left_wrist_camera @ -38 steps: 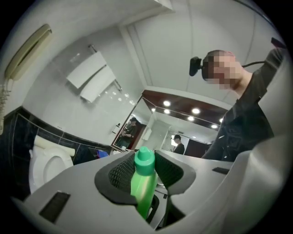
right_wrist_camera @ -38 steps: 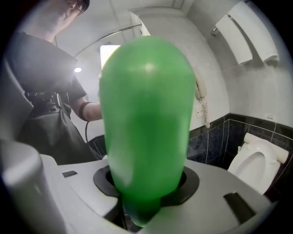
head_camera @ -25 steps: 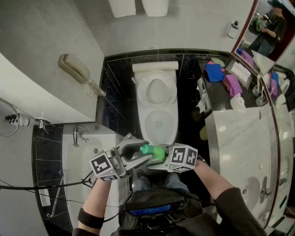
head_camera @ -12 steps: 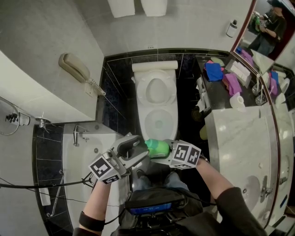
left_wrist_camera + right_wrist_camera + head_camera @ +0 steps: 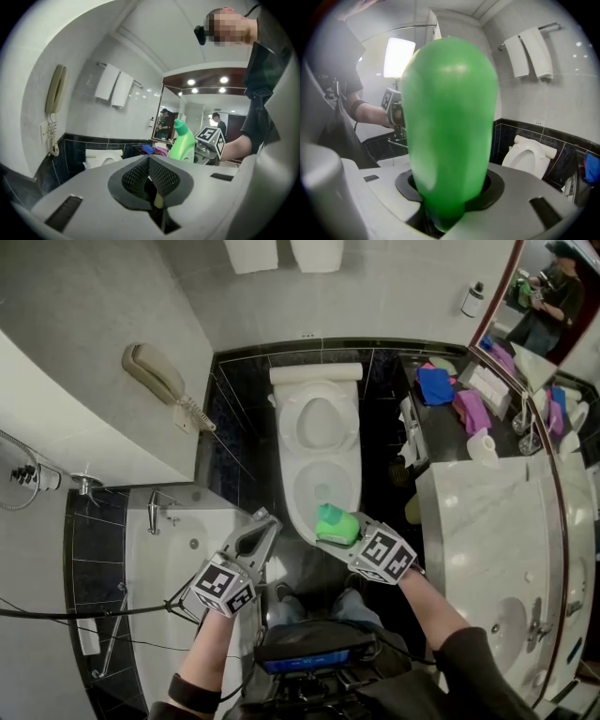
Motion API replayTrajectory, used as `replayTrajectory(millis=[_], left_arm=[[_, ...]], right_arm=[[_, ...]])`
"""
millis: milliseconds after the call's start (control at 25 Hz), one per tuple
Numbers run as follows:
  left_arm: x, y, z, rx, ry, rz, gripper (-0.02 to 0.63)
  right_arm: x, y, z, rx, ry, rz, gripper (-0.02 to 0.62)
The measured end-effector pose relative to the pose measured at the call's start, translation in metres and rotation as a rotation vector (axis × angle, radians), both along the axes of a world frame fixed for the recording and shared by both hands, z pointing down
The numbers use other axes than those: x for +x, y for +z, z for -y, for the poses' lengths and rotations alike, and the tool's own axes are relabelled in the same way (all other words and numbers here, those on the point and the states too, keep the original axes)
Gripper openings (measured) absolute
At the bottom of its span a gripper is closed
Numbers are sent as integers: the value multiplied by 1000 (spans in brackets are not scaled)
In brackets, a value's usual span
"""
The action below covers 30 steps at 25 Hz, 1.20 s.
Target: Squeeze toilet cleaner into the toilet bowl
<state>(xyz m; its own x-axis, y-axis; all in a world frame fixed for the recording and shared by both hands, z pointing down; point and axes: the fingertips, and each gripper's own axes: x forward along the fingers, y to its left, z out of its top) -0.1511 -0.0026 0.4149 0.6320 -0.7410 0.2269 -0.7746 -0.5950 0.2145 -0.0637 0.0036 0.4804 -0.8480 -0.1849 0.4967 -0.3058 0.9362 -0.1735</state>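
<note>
Both hands have shifted. The left tongs (image 5: 266, 518) have come off the green cleaner bottle (image 5: 336, 524) and dropped back to the near left. The right tongs (image 5: 351, 540) have carried the bottle farther out, over the near rim of the toilet (image 5: 319, 418).

The left tongs have just been closing and now stand pressed together, gripping nothing. They sit left of the bottle and apart from it, beside the bathtub (image 5: 178, 549).

The right tongs clamp the bottle's body, which fills their own view. The bottle stands upright with its neck at the top, and the toilet lies beyond it.

A marble desk (image 5: 487, 521) with a basin runs along the right. A wall phone (image 5: 155, 379) hangs at the far left.
</note>
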Motion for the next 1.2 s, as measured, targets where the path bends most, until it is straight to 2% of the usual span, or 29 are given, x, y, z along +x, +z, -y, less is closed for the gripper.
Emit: replayTrajectory(millis=[120,440,720,960,1200], left_arm=[[-10,16,0,-36,-57,43,0],[-23,43,0,-87,-144,36,0],[-23,47,5,-113,-147,-1,0],[-21,49,10,-111,-157,50,0],[-17,57,12,-154,-172,39,0]], right_arm=[[13,0,16,36,107,9,187],[47,11,31,12,305,23,187],[53,14,34,-2,320,15,189],[56,22,37,1,316,10,189],[59,20,40,-11,307,18,189]])
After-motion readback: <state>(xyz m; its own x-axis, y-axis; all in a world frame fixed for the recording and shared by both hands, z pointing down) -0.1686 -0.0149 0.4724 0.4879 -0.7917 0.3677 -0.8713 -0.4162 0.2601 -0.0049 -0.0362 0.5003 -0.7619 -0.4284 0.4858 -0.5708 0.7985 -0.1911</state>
